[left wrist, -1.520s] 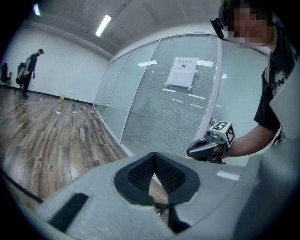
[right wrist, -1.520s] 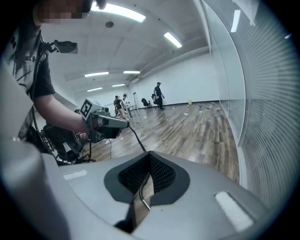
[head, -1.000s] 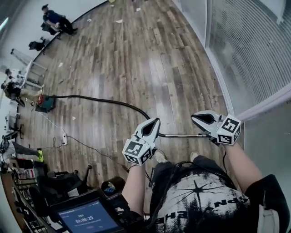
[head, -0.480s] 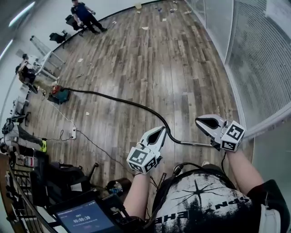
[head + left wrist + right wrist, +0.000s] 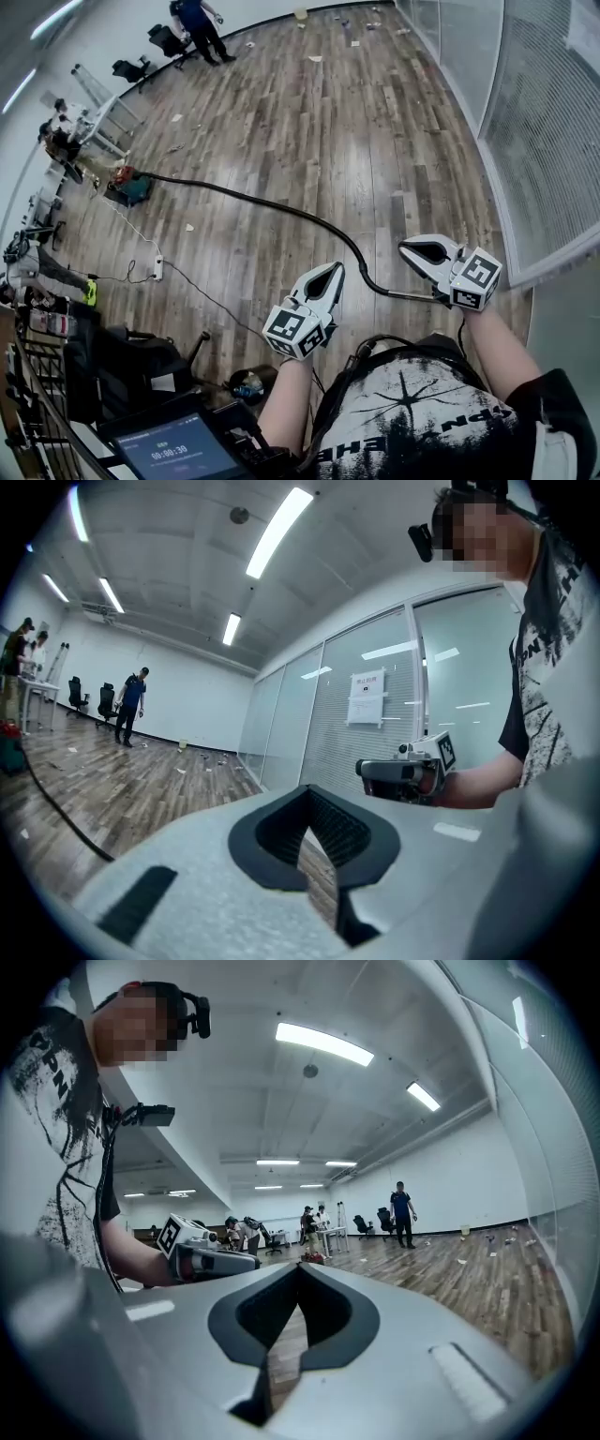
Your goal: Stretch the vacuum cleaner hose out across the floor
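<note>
A black vacuum hose lies in a long line over the wooden floor, from the teal and red vacuum cleaner at the left to a thin metal wand near my feet. My left gripper hovers just left of the hose's bend, shut and empty. The wand's end passes beneath my right gripper, which is also shut with nothing in it. In the left gripper view the jaws meet, and the hose shows on the floor. The right gripper view shows closed jaws.
A glass partition lines the right side. A white power strip with cables lies at the left. A black chair and a tablet are at lower left. A person stands far off, and scraps of litter dot the floor.
The view has shifted, so the vacuum cleaner sits farther from me and the hose reads longer and straighter. Both grippers stay shut and empty, with the left one a little lower in the frame.
</note>
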Tool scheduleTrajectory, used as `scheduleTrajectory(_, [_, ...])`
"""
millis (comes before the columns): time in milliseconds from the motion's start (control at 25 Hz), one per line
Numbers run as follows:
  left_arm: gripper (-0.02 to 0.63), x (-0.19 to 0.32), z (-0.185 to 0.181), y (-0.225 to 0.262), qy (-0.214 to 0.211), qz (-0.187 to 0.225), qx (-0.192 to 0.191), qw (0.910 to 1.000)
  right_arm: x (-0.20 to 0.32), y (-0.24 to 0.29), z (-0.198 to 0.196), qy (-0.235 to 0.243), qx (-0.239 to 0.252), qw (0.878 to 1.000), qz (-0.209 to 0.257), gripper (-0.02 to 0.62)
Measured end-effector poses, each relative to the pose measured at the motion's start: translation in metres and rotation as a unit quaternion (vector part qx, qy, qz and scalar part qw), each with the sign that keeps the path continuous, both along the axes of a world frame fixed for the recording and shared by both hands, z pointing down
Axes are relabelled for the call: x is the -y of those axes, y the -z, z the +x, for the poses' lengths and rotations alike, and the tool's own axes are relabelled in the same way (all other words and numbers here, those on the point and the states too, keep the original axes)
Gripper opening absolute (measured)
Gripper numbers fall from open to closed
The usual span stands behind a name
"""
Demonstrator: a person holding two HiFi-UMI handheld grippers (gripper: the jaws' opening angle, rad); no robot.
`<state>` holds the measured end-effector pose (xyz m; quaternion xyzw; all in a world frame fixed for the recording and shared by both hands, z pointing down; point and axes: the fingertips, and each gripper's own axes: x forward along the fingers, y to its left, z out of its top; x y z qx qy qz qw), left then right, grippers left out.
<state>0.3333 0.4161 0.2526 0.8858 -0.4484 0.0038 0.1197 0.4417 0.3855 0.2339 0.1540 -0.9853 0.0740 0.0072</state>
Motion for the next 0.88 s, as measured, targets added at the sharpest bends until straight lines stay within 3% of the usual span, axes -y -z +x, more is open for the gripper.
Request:
scheduleTrajectory(160, [0.0, 0.004, -0.01, 0.007, 0.006, 0.001, -0.035, 0.9994, 0.001, -0.006, -0.015, -0.002, -0.045, 0.999, 0.02, 0.007])
scheduleTrajectory(320, [0.0, 0.007, -0.013, 0.012, 0.008, 0.001, -0.058, 0.9983, 0.002, -0.002, -0.023, 0.004, -0.053, 0.998, 0.027, 0.006])
scheduleTrajectory(680, [0.0, 0.001, -0.022, 0.016, 0.012, 0.009, -0.035, 0.9993, 0.0, -0.002, -0.038, 0.001, -0.063, 0.998, 0.024, 0.006])
scheduleTrajectory(880, [0.0, 0.001, -0.028, 0.02, 0.017, 0.005, -0.05, 0.9986, -0.003, -0.005, -0.043, 0.006, -0.072, 0.997, 0.025, 0.006])
